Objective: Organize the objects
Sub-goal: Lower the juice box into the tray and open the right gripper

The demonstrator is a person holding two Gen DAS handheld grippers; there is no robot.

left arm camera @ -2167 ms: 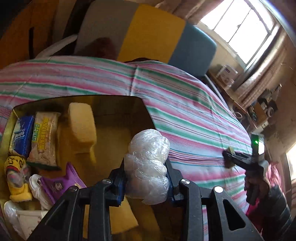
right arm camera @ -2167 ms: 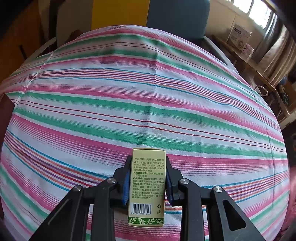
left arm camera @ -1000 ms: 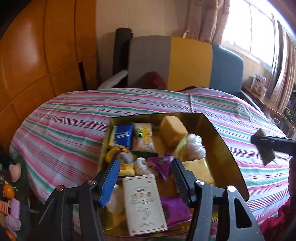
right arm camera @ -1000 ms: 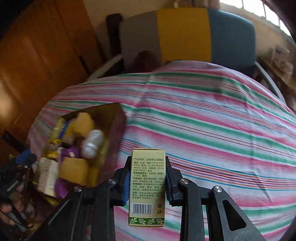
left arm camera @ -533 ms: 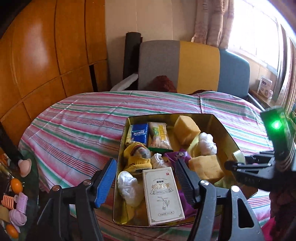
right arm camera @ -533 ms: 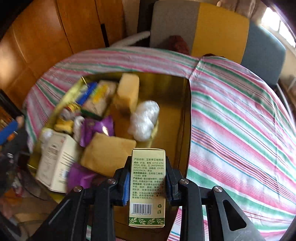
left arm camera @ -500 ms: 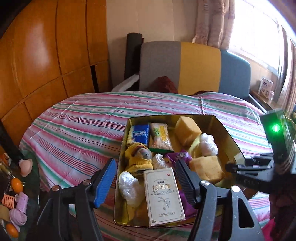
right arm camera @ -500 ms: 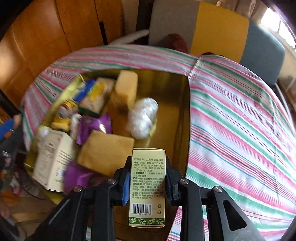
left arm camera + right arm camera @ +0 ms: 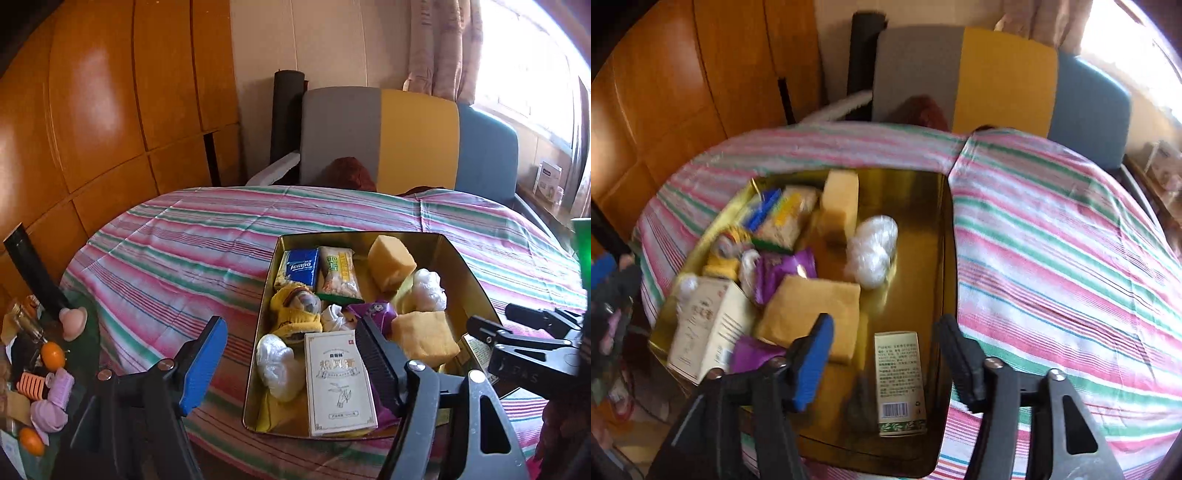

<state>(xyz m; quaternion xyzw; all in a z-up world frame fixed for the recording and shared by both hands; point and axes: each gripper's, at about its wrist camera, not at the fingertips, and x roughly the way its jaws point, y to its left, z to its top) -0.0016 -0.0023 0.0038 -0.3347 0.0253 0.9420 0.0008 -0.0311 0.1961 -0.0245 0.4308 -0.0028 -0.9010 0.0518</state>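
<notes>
A gold tin (image 9: 465, 266) on the striped table holds a white box (image 9: 338, 380), a yellow sponge (image 9: 391, 262), a plastic-wrapped white ball (image 9: 428, 290), a Tempo tissue pack (image 9: 299, 267) and other small packets. My left gripper (image 9: 288, 328) hovers open over the tin's near edge, holding nothing. My right gripper (image 9: 884, 332) is opening above the tin's near right corner. The green box (image 9: 899, 380) lies flat on the tin's floor (image 9: 916, 229) between the jaws, and the pads do not touch it. In the left wrist view the right gripper (image 9: 517, 339) shows at the right.
The pink and green striped cloth (image 9: 1052, 240) covers the round table. A grey, yellow and blue sofa (image 9: 417, 136) stands behind it. At the left, a low side table (image 9: 40, 362) carries small toys and oranges. Wooden panels (image 9: 110, 110) line the left wall.
My right gripper swung from the bare cloth over the tin, then opened and let go of the green box, which now lies in the tin. The left gripper released the wrapped ball and widened.
</notes>
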